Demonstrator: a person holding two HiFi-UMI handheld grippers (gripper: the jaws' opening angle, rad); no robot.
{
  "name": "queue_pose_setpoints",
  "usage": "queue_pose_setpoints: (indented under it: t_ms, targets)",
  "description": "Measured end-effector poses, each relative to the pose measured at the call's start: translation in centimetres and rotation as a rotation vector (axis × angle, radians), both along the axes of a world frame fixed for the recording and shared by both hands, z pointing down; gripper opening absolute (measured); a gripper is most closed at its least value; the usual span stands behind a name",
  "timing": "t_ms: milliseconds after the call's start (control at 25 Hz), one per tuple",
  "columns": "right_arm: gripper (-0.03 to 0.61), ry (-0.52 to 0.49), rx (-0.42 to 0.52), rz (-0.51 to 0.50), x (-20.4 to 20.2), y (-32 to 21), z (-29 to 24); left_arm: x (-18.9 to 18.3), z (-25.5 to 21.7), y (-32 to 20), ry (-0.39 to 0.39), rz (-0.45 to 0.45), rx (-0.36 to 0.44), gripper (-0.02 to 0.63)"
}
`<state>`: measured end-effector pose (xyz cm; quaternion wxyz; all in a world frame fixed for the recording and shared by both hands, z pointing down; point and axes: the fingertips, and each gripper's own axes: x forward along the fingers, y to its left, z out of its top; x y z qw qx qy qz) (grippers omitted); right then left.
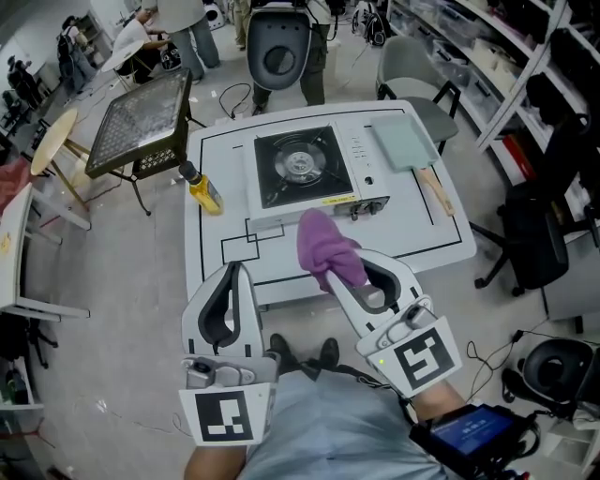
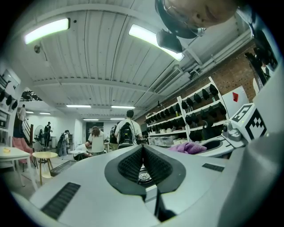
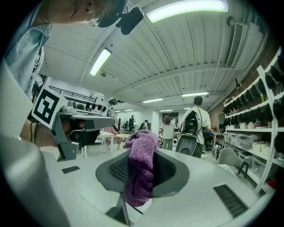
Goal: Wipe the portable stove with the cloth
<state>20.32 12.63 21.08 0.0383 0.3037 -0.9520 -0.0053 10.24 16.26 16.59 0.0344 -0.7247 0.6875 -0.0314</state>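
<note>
1. at 12 o'clock from my right gripper [image 1: 339, 279], which is pinched on the cloth [image 1: 323, 246], sits the portable stove [image 1: 302, 169]; i'd lower the cloth flat onto it.
2. left gripper [image 1: 234, 270] has jaws together, empty, at 9 o'clock of the right.

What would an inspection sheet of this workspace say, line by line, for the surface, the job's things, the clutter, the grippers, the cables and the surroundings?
Surface: white table with black lines marked on it.
Job's things: portable stove stands on the table; purple cloth hangs above its near edge.
Clutter: yellow bottle left of the stove; pale green board with a wooden handle right of it.
Grippers: left gripper has its jaws together, empty; right gripper is shut on the purple cloth.
Cables: black cable on the floor beyond the table; more at the lower right.
Surroundings: black crate on a stand at left, grey chair, shelves, people at the far end.
</note>
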Motion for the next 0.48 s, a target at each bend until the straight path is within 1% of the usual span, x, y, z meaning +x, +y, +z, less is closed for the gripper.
queue_pose_setpoints:
  t_ms: [480]
  targets:
    - [0.118, 0.001, -0.008, -0.001, 0.86, -0.36, 0.32, 0.79, 0.21, -0.37, 0.001, 0.0, -0.013, 0.02]
